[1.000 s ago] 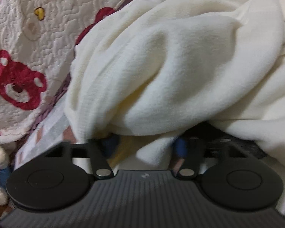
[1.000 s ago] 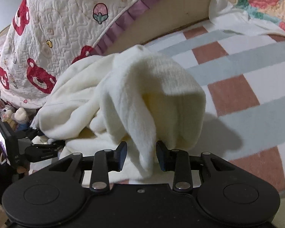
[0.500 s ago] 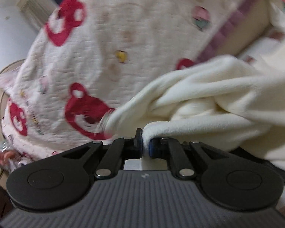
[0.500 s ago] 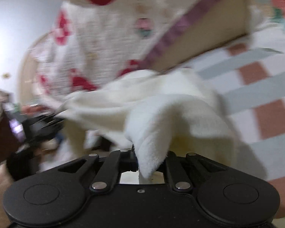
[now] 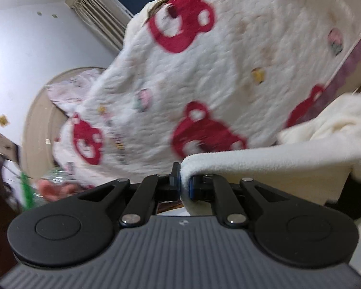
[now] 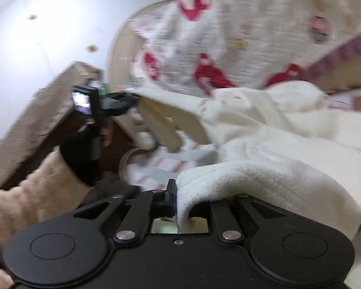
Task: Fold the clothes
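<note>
A cream fleece garment [image 5: 288, 159] stretches to the right from my left gripper [image 5: 184, 183], which is shut on one of its edges. In the right wrist view the same cream garment [image 6: 276, 159] hangs in folds, lifted off the bed, and my right gripper [image 6: 178, 200] is shut on another edge of it. Its right finger is hidden under the cloth. The left gripper [image 6: 118, 103] shows at the far left of that view, pulling the garment taut.
A white quilt with red bears [image 5: 216, 72] is piled behind the garment. The striped bedsheet [image 6: 180, 154] lies below. A person's beige sleeve [image 6: 24, 197] and black-gloved hand [image 6: 81, 154] hold the left gripper. A brown woven surface [image 6: 43, 120] stands at the left.
Both grippers closed on edges of the cream garment and lifted it off the bed. They have moved apart, spreading the cloth between them; both views have tilted upward.
</note>
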The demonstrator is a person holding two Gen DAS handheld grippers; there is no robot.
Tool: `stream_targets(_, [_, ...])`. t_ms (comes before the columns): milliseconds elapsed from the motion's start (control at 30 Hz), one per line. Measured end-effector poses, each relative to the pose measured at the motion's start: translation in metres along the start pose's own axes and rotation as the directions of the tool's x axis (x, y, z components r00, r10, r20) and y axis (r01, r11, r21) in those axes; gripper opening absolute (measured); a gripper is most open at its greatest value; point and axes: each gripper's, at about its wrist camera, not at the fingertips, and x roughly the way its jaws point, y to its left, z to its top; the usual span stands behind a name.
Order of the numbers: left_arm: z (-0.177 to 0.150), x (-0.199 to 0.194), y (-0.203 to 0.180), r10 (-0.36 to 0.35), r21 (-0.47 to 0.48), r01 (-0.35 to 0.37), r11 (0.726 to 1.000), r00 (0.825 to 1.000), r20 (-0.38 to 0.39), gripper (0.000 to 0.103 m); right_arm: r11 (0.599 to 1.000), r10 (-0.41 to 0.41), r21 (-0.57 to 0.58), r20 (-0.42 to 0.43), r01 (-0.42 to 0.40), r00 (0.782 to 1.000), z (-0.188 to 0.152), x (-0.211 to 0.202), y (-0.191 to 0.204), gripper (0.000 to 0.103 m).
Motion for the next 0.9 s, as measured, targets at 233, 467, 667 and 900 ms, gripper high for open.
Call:
stream_targets(233, [-0.051, 0.042, 0.063, 0.208, 0.008, -0.209, 0.978, 0.971, -0.118, 0.008, 0.996, 0.073, -0.039, -0.101, -0.077, 0.992, 0.012, 0.065, 0.039, 0.010])
stream_targets(467, [-0.151, 0.091, 0.042, -0.044, -0.325, -0.105, 0.940, 0.907, -0.420, 0.035, 0.994, -0.001, -0.102, -0.263, -0.027, 0.965, -0.007, 0.170, 0.094, 0.050])
stream_targets(667, [-0.182, 0.002, -0.044, -0.341, -0.452, 0.182, 0.873, 0.891, -0.300, 0.049, 0.985, -0.162, 0.017, -0.260, 0.173, 0.952, -0.013, 0.140, 0.039, 0.050])
stream_targets(900, [-0.161, -0.056, -0.109, -0.708, -0.555, 0.540, 0.633, 0.694, -0.131, 0.056, 0.904, -0.391, 0.149, -0.094, 0.401, 0.916, 0.000, 0.031, -0.012, 0.051])
